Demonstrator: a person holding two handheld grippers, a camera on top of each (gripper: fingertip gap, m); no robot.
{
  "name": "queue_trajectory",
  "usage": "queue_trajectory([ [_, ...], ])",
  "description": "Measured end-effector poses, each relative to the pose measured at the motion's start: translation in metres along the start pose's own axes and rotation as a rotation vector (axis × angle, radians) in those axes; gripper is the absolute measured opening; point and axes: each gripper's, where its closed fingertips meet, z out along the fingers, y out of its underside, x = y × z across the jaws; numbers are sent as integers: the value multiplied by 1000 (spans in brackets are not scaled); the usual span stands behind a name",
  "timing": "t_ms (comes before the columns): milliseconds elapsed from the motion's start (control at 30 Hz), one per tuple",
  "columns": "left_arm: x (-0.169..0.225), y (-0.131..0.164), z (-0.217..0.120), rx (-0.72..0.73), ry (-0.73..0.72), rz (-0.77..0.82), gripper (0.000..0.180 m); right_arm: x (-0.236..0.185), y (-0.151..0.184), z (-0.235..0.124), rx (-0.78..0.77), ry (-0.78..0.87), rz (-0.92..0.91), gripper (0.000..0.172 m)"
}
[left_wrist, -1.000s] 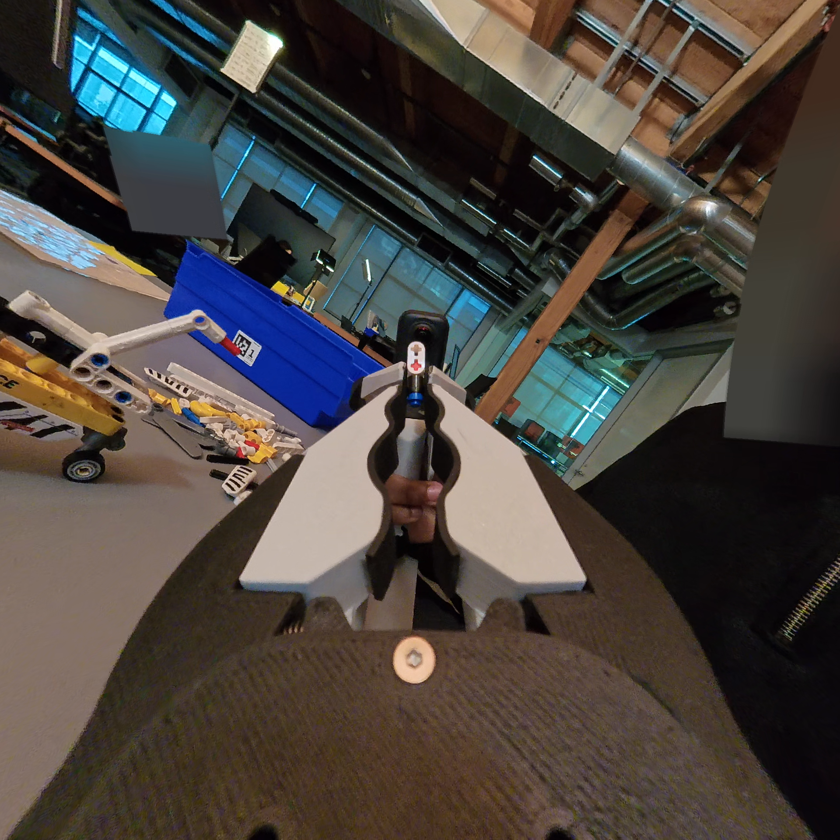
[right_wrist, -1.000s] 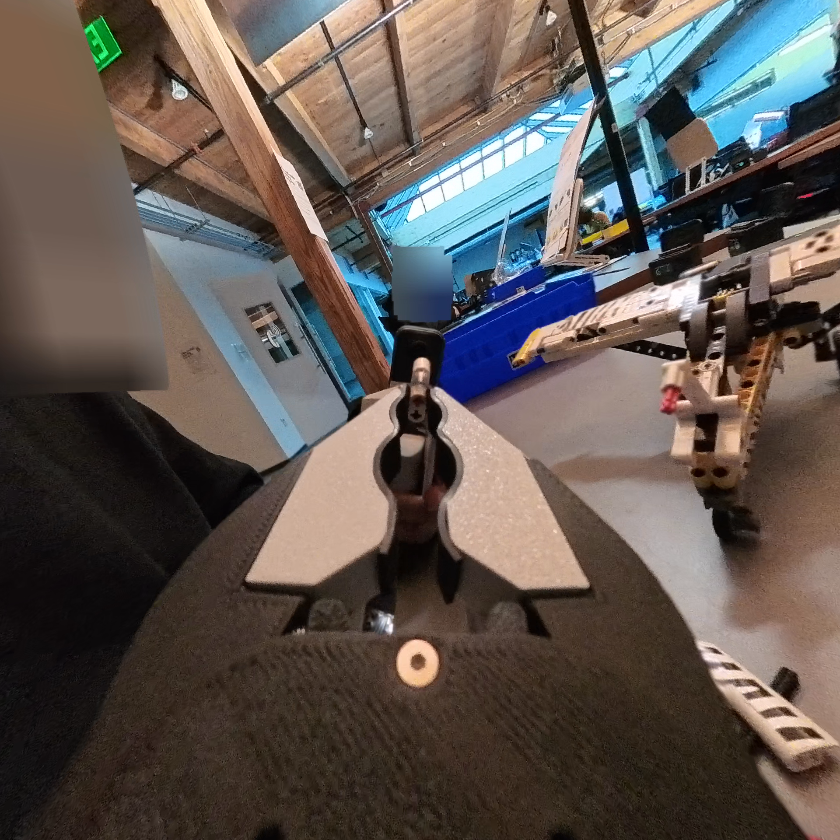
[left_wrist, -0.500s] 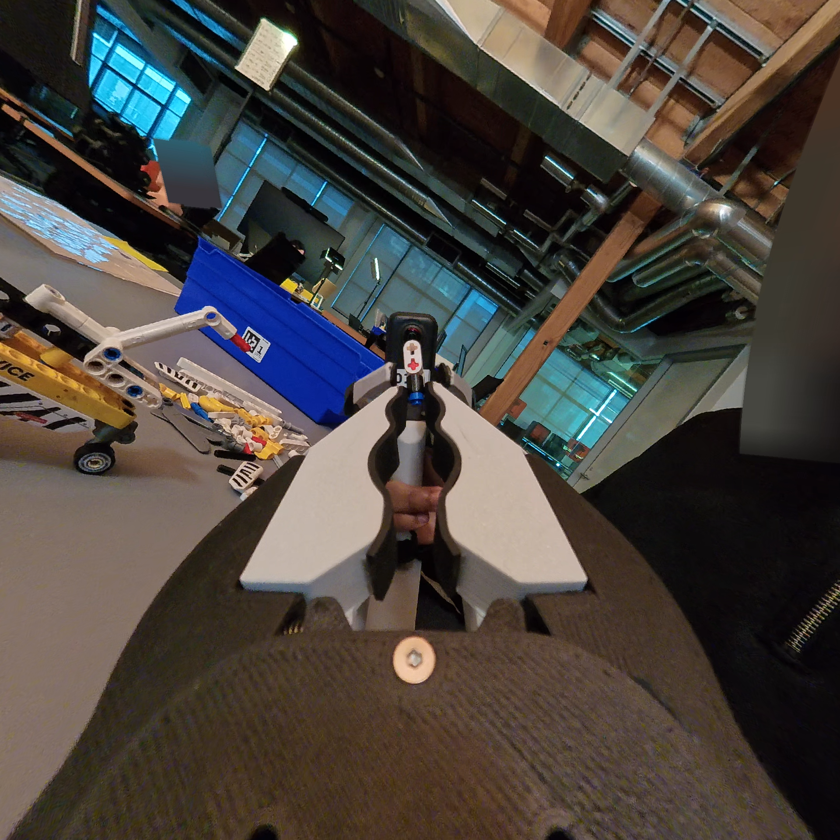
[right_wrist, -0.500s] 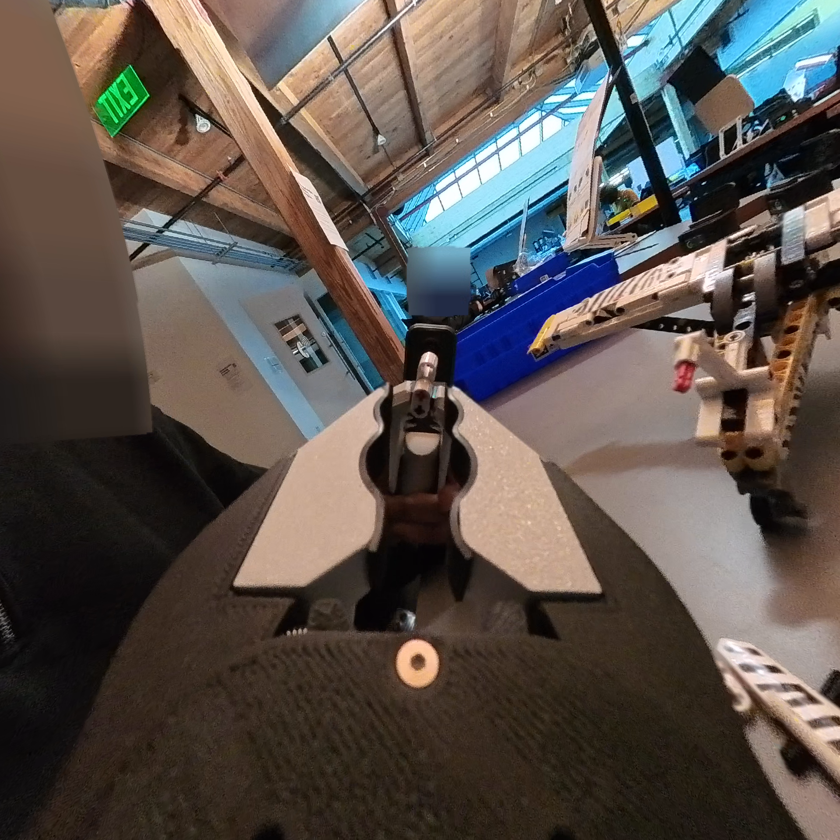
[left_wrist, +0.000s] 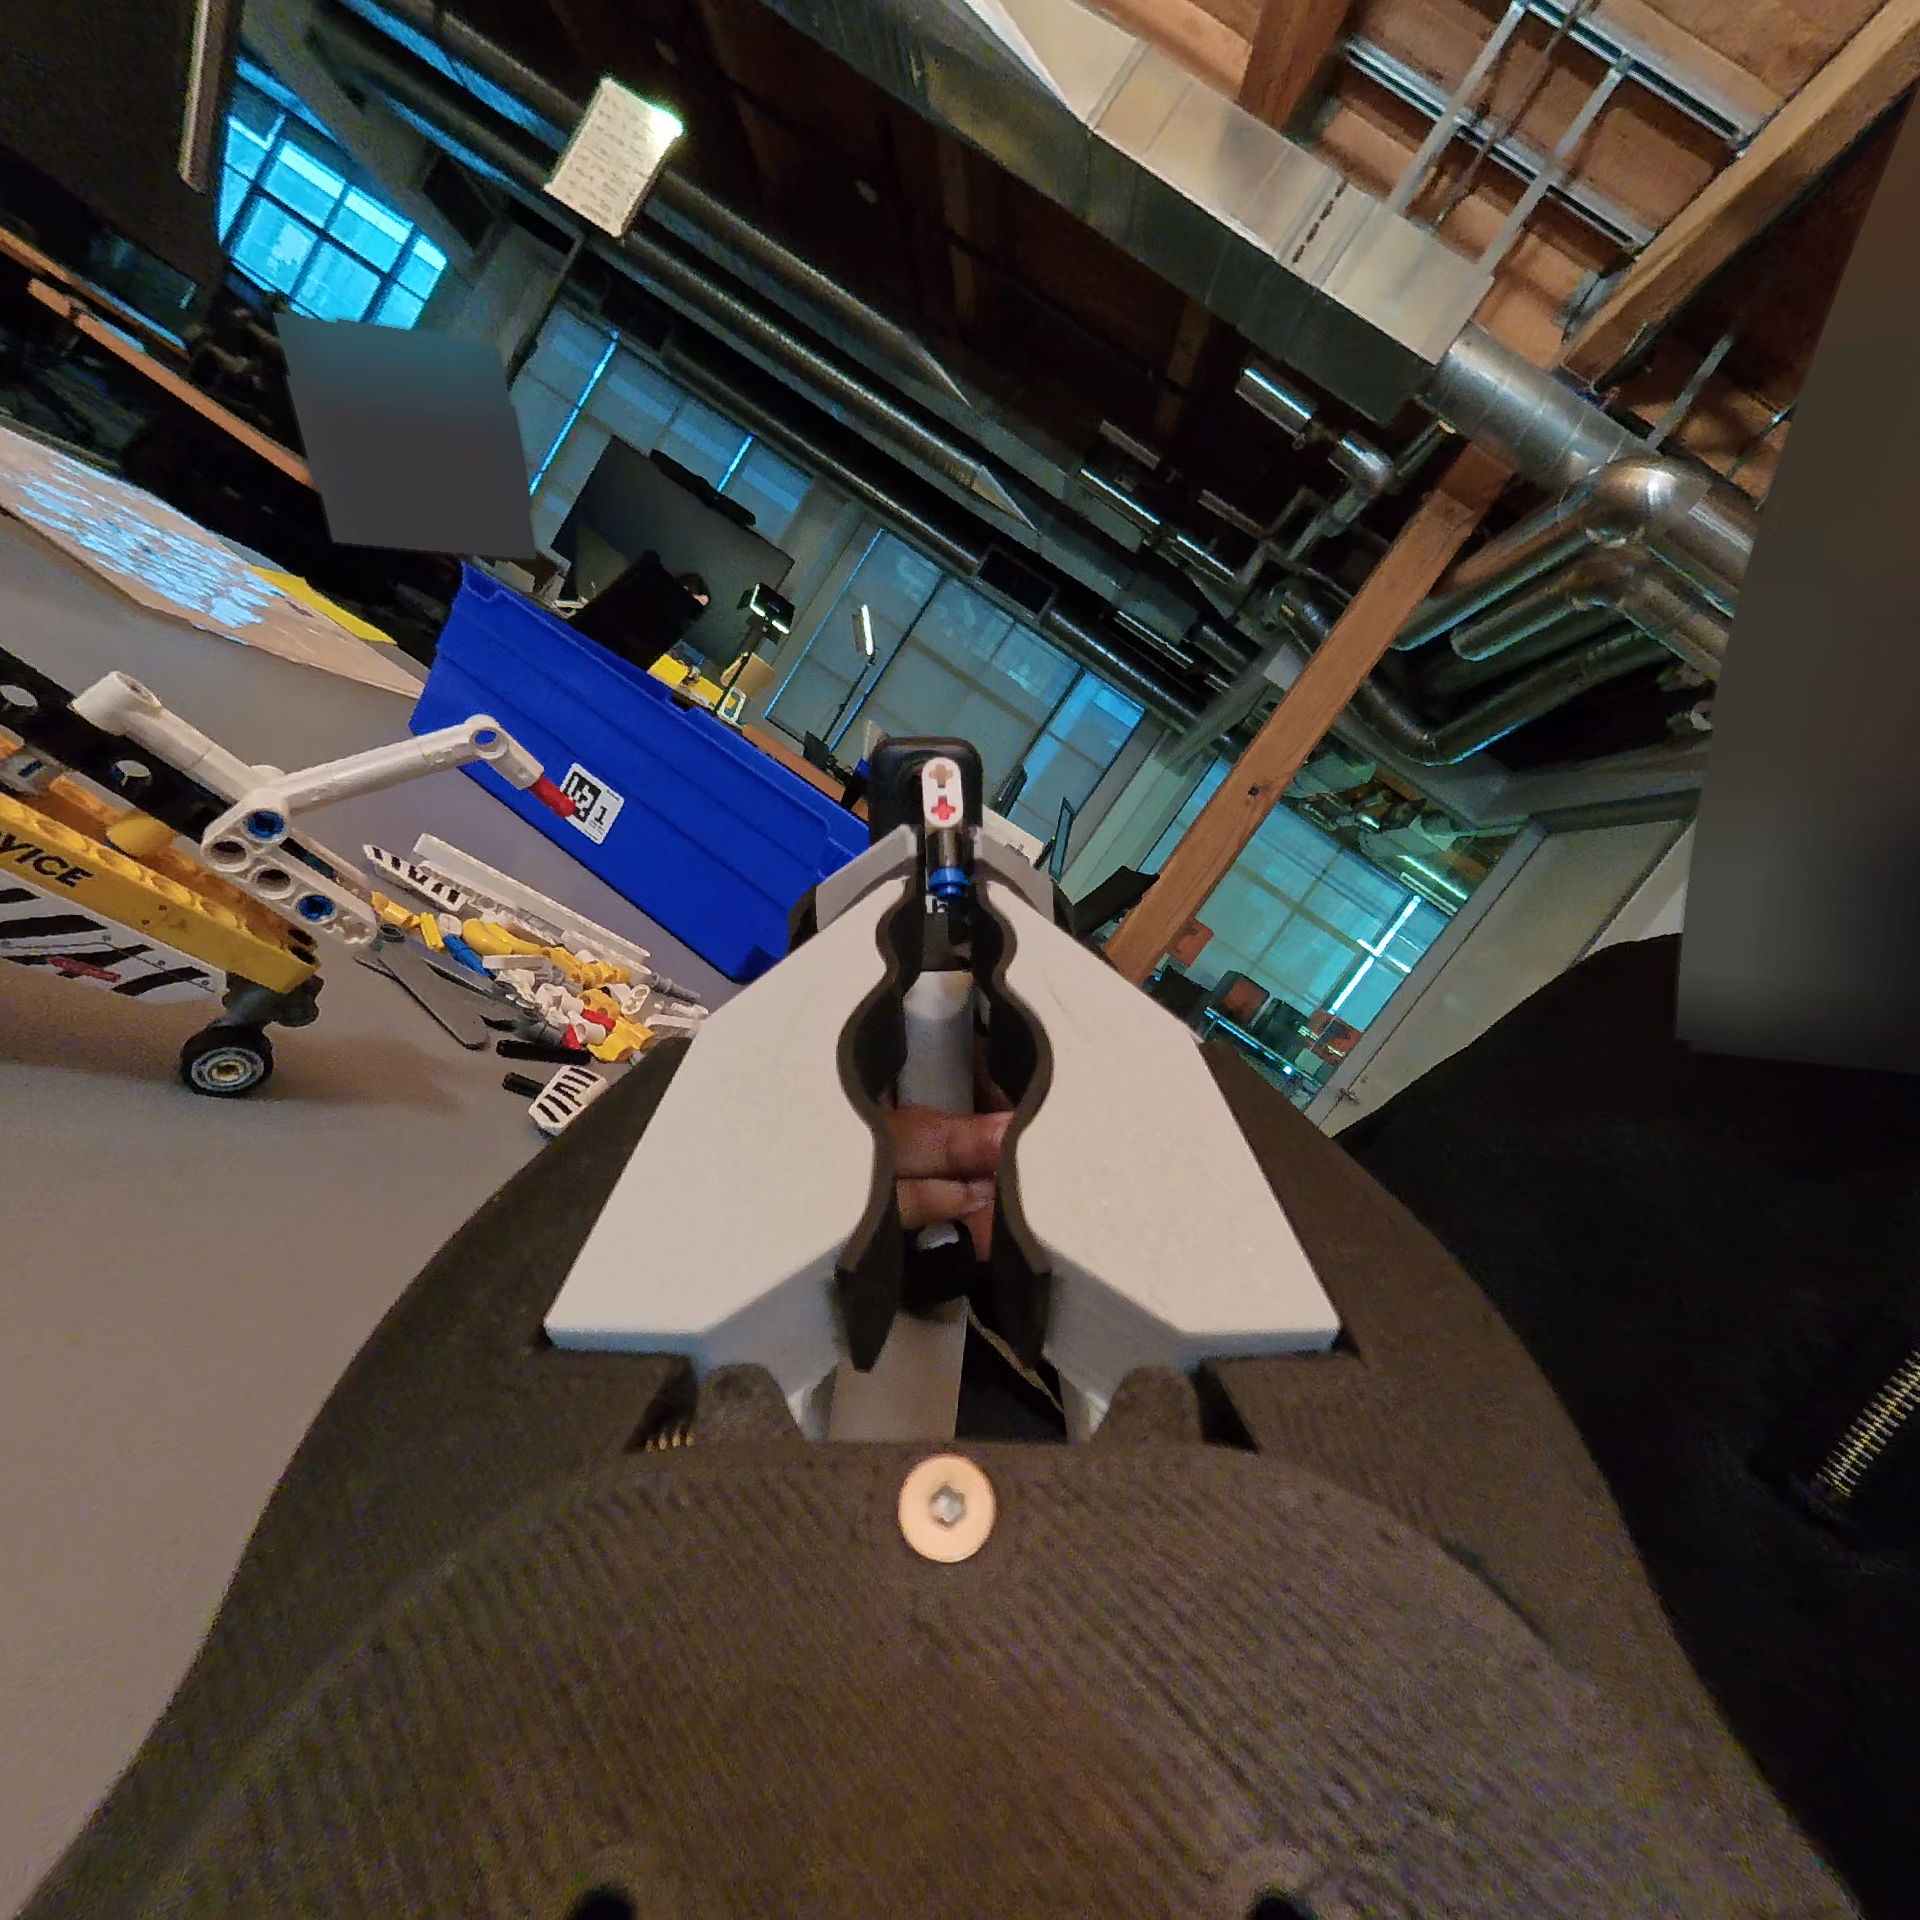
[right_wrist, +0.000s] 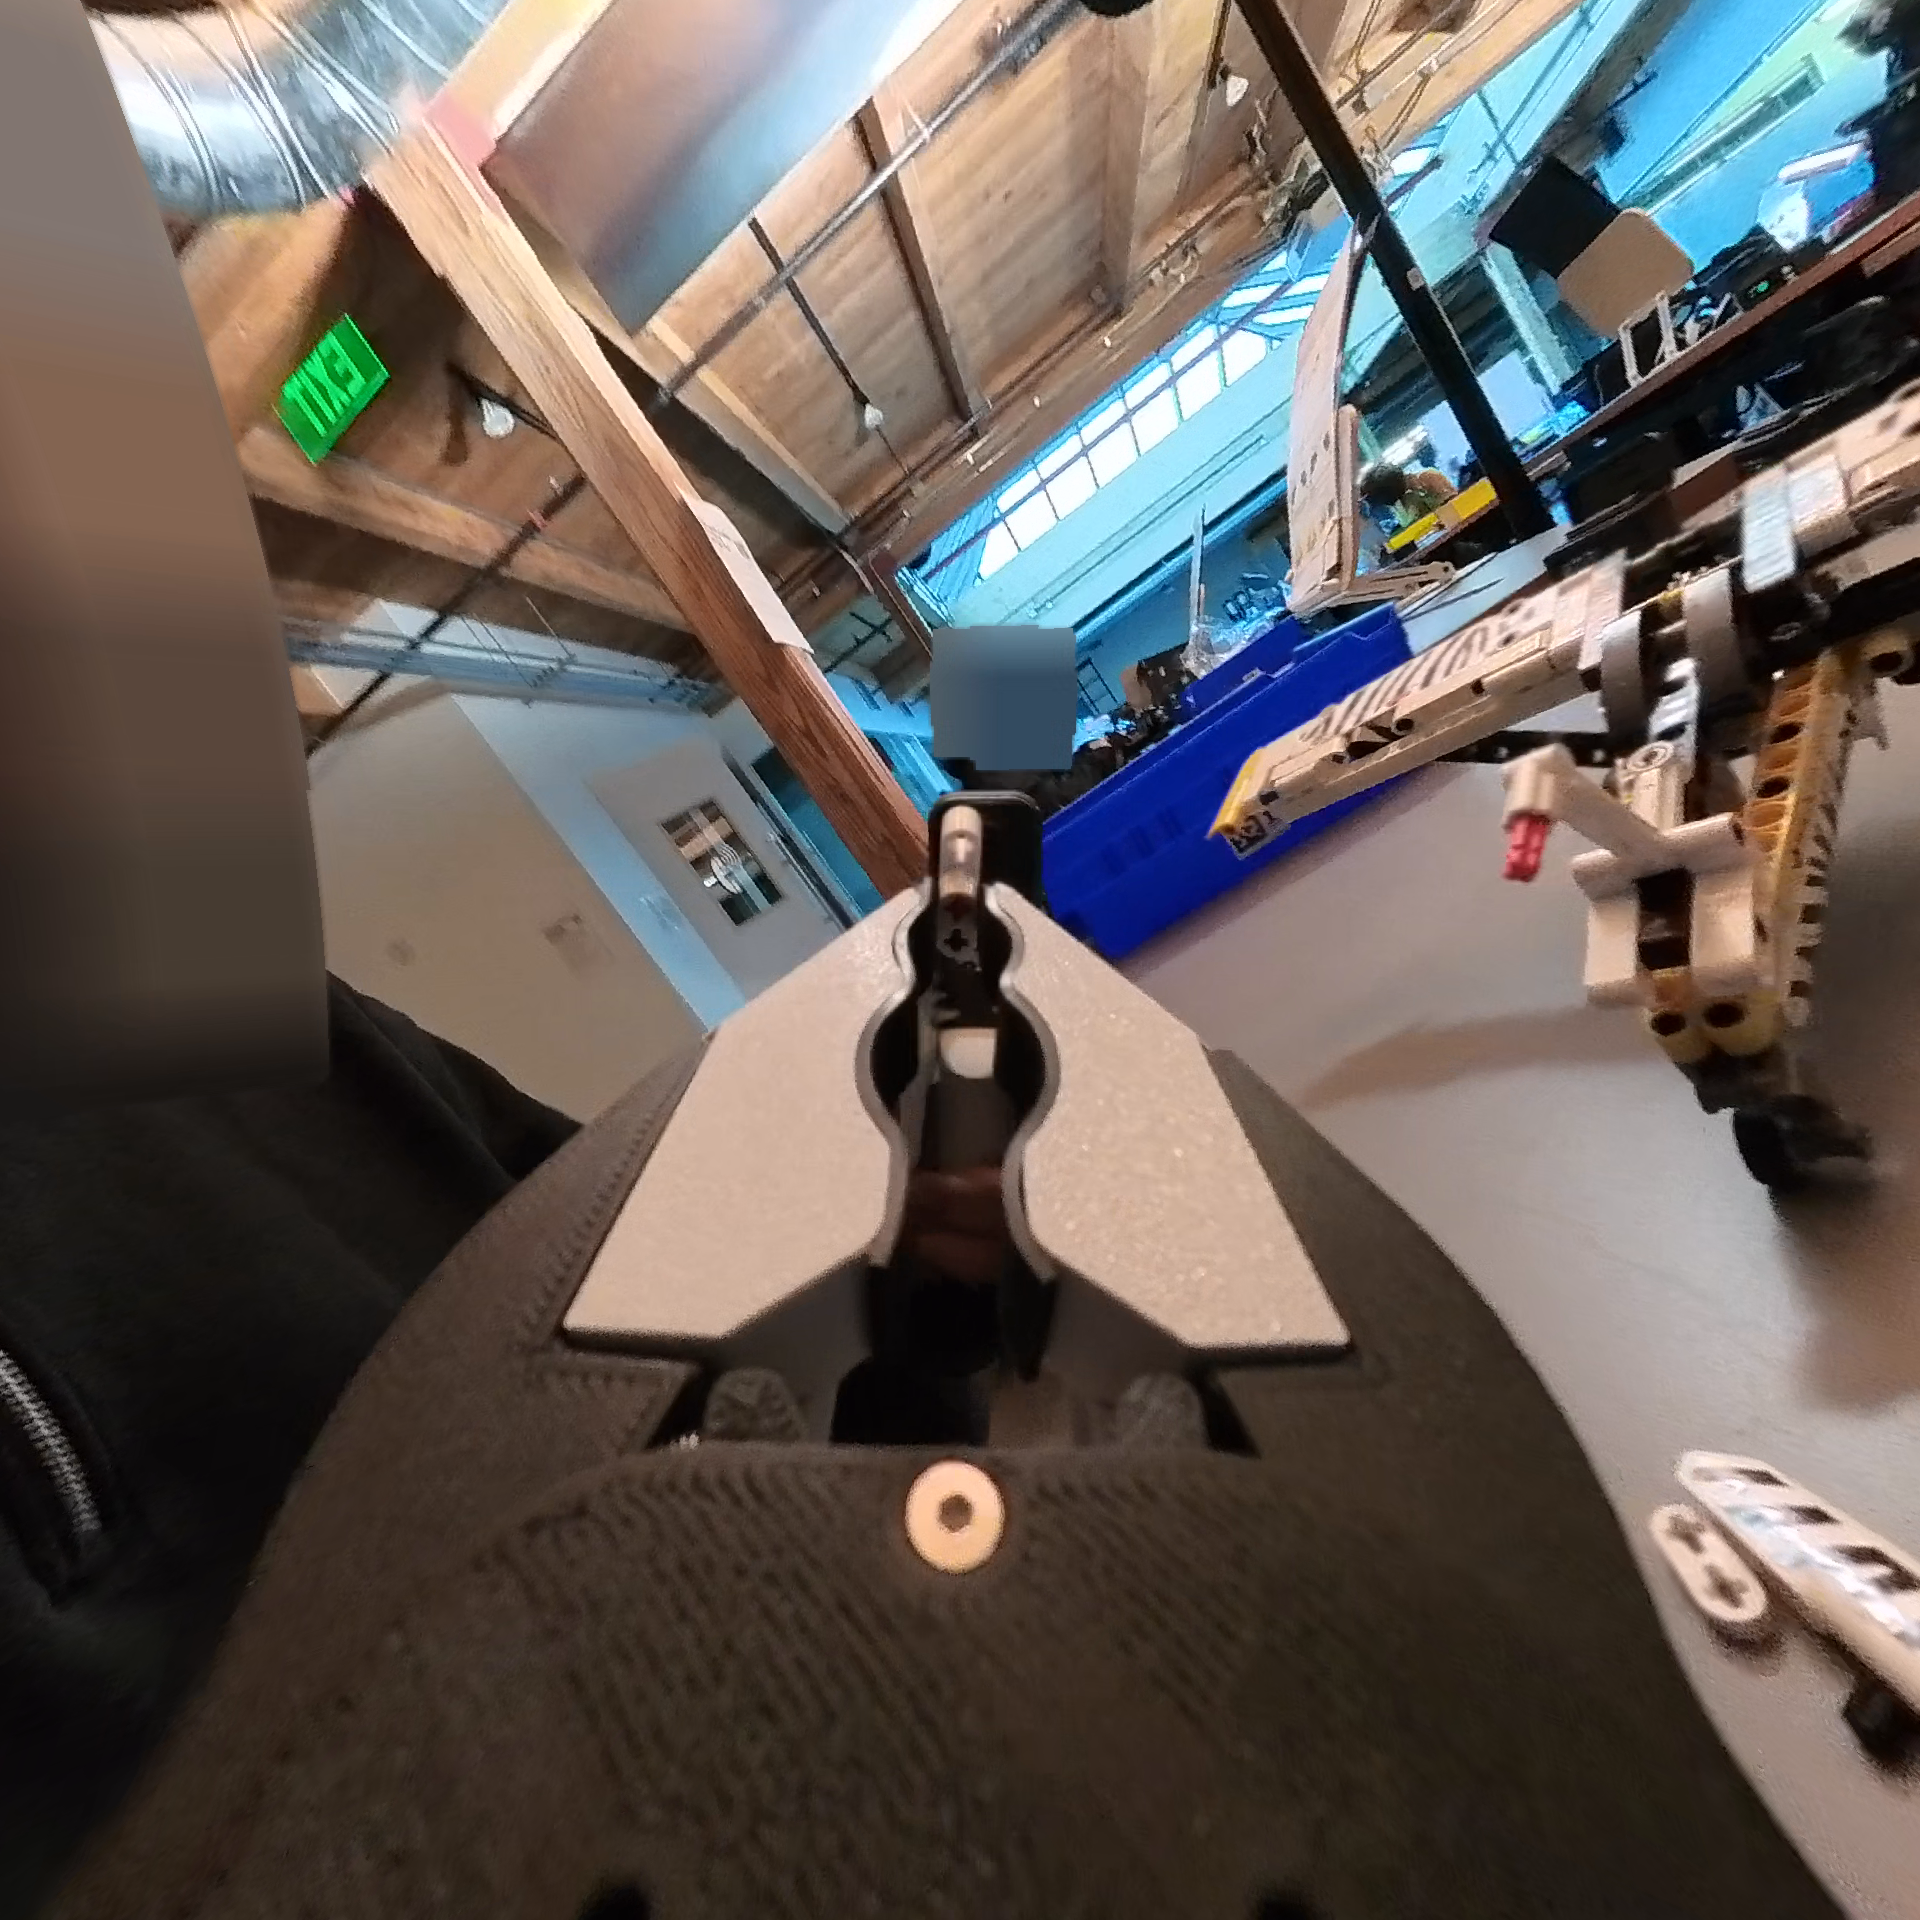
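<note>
Where the two grippers meet nose to nose above the grey table (left_wrist: 156, 1299), a small white toy piece (left_wrist: 942, 795) on a blue-collared pin sits clamped in the left gripper (left_wrist: 943, 883). The right gripper (right_wrist: 961, 894) is closed on the same piece's other end. A yellow-and-white toy model (left_wrist: 156, 894) stands left of the left jaws, loose bricks (left_wrist: 520, 987) and a blue bin (left_wrist: 644, 769) beyond.

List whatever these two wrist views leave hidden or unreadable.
- Left wrist view: the toy vehicle is cut off by the left edge.
- Left wrist view: the lower end of the small white piece is hidden between the left gripper fingers.
- Left wrist view: the loose parts pile is too small to sort.
- Right wrist view: the small grey piece at the right gripper is blurred.
- Right wrist view: the striped beams are cut off by the right edge.
</note>
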Motion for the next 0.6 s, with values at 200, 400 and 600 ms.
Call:
queue_trajectory([
  [200, -2, 0, 1, -3, -8, -12, 6, 3, -4, -3, 16, -1, 22, 4],
  [400, -1, 1, 1, -4, -7, -8, 10, 2, 1, -1, -3, -4, 19, 4],
  [600, -3, 1, 1, -8, -15, -15, 2, 3, 2, 0, -6, 7, 6, 6],
])
